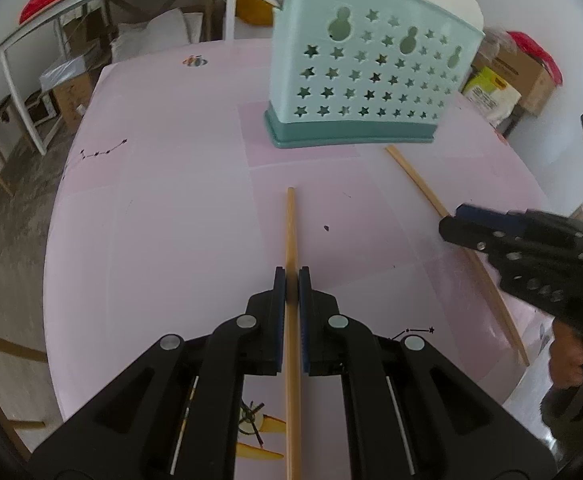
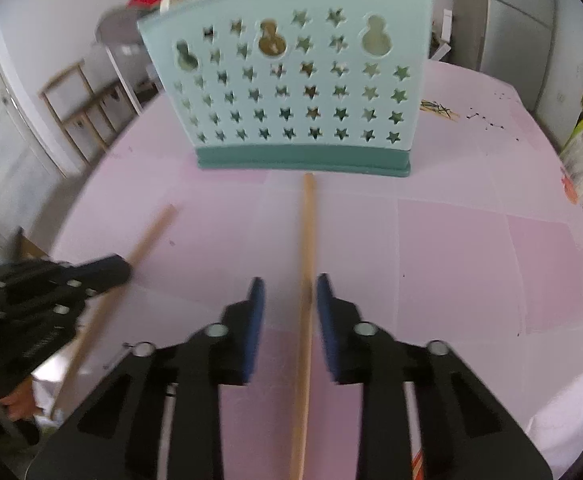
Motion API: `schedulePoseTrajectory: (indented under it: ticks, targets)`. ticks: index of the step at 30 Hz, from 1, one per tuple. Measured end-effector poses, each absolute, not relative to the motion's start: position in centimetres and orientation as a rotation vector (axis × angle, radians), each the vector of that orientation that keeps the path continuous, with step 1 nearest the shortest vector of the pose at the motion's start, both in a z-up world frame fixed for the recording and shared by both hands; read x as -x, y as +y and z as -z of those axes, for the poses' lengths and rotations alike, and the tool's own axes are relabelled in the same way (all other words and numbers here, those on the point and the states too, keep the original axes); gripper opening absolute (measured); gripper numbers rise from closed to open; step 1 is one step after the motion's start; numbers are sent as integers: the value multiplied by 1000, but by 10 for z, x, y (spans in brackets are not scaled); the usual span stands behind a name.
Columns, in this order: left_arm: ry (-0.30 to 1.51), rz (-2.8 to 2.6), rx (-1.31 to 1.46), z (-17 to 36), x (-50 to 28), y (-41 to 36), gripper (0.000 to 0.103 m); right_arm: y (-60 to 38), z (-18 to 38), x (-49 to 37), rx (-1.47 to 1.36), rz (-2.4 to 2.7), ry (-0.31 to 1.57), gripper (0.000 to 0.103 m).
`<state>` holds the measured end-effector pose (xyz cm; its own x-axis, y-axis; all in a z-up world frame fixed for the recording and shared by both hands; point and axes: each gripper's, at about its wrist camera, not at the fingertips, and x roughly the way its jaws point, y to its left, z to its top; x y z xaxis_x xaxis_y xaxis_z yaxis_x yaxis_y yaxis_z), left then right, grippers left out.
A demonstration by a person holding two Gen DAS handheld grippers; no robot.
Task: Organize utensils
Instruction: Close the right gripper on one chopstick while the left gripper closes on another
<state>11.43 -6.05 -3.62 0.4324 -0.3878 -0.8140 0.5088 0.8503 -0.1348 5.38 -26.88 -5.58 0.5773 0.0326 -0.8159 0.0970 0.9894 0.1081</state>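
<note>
A mint utensil holder (image 1: 367, 80) with star holes stands on the pink table (image 1: 171, 220); it also shows in the right wrist view (image 2: 295, 92). My left gripper (image 1: 292, 274) is shut on a wooden chopstick (image 1: 291, 224) that points toward the holder. My right gripper (image 2: 287, 284) is open, its pads either side of a second wooden chopstick (image 2: 306, 232) lying on the table, not touching it. Each gripper shows in the other's view: the right gripper (image 1: 451, 228) over its chopstick (image 1: 419, 180), the left gripper (image 2: 119, 268) with its chopstick (image 2: 147, 236).
Wooden utensils and a white round thing (image 1: 451, 0) stick up from the holder. Shelves (image 1: 51, 60) and boxes (image 1: 523, 76) stand beyond the table edge. Printed marks dot the pink table cover.
</note>
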Motion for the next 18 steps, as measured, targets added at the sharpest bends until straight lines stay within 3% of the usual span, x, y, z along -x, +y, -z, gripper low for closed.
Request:
schedulePoseTrajectory:
  ticks: [2,8,13,18]
  targets:
    - [982,556,-116,36,-115,-58,5,-267,57,-53,-127,53,956,7]
    - [1020,562,-104,36,-120,-57,6,-270,57,-39,-171,35,991,7]
    - [1021,561,-149,34,-125,-65,22,-273,55,-40,-186,4,1022,9]
    - [1001,554,-240,34,-126,-77,22,-267,55,-49,-121,-1,1019,12]
